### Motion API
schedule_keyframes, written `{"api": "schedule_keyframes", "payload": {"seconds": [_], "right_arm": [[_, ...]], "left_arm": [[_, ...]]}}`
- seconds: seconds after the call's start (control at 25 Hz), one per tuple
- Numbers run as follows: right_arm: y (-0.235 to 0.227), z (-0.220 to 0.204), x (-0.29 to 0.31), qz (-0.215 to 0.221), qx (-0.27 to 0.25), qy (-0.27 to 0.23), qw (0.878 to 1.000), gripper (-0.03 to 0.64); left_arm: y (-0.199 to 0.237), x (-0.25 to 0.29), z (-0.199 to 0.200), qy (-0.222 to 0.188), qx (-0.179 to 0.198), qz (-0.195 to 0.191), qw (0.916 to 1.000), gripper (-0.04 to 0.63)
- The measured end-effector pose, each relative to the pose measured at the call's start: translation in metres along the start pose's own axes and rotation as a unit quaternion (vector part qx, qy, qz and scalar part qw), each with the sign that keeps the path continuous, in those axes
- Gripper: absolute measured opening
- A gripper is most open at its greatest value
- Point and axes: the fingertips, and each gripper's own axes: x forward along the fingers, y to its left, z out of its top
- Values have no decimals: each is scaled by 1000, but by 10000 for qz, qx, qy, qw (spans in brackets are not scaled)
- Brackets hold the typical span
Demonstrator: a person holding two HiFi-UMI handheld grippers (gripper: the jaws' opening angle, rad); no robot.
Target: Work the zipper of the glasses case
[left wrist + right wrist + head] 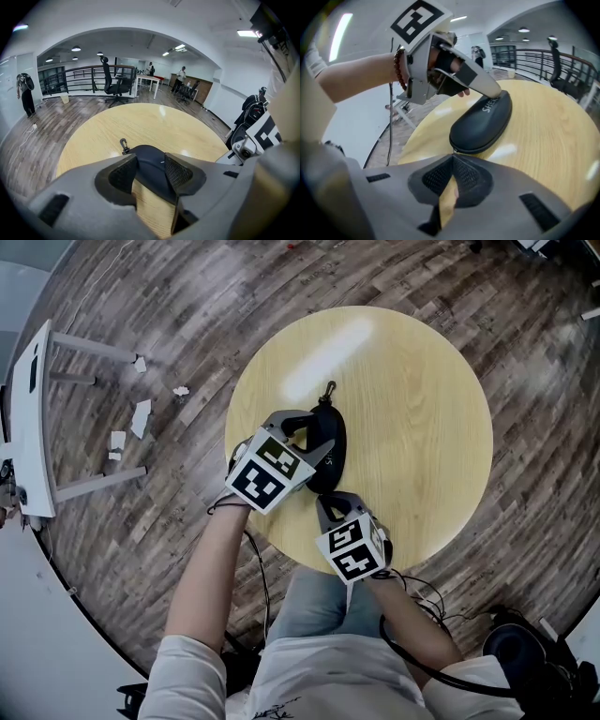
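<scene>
Now look at the dark glasses case (480,124), lying flat on the round yellow table (412,409), a little left of the middle and stretched from near to far. Notice the small clip (328,390) sticking out at the far end. See the left gripper (150,160) reaching down over the far half, with one pad on each long side of the case, squeezing it like a hug. Probably done to pin the case to the table and stop any sliding or turning during a tug on the zip. Held at the far part, most likely to leave the near end free for the other claw. Look next at the right gripper (452,158), down low at the near end, with shut claws, tip to tip, and nothing big between them. Spot the tiny shiny zipper pull (453,151) right at those tips, touching or just beside them. Hard to tell whether pinched or only very close. Placed there, at a guess, for grabbing the pull and dragging it along the edge of the case. Pointed down on a slant, likely to get the thin tips onto such a small tab. Seems zipped shut along the near side, going by the tight seam there. Needs a careful, tiny pinch next, since easy to miss or slip off so small a tab.
</scene>
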Motion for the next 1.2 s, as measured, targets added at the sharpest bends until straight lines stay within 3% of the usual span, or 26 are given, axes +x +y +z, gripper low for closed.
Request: {"api": "schedule_keyframes", "payload": {"seconds": [0.16,0.36,0.44,0.56,0.68,0.84,1.0,1.08,1.2], "right_arm": [[7,4,5,-495,1263,-542,9893,-2],[8,8,19,-781,1843,-818,9763,-2],[8,8,21,-845,2402,-967,9622,-2],[13,14,24,-804,3447,-1232,9271,-2],[14,20,28,-793,3889,-1366,9076,-2],[14,16,23,-680,3684,-1342,9174,-2],[1,12,4,-526,3079,-1277,9413,-2],[-17,13,-11,-615,2673,-1264,9533,-2],[-43,6,-30,-702,2115,-1070,9690,-2]], "left_arm": [[-1,0,0,-51,-25,3,10000,193],[-1,1,-2,-91,-56,13,9999,193],[0,0,-2,-79,-58,-8,10000,193],[3,-2,-5,-14,-28,-2,10000,193],[2,-3,-4,-50,-104,-77,9999,189],[-2,-1,-2,-16,73,-128,9999,189],[-4,-12,8,-196,304,-80,9993,189],[-7,-21,21,-463,270,-76,9985,189],[-20,-14,30,-460,507,-50,9976,189]]}}
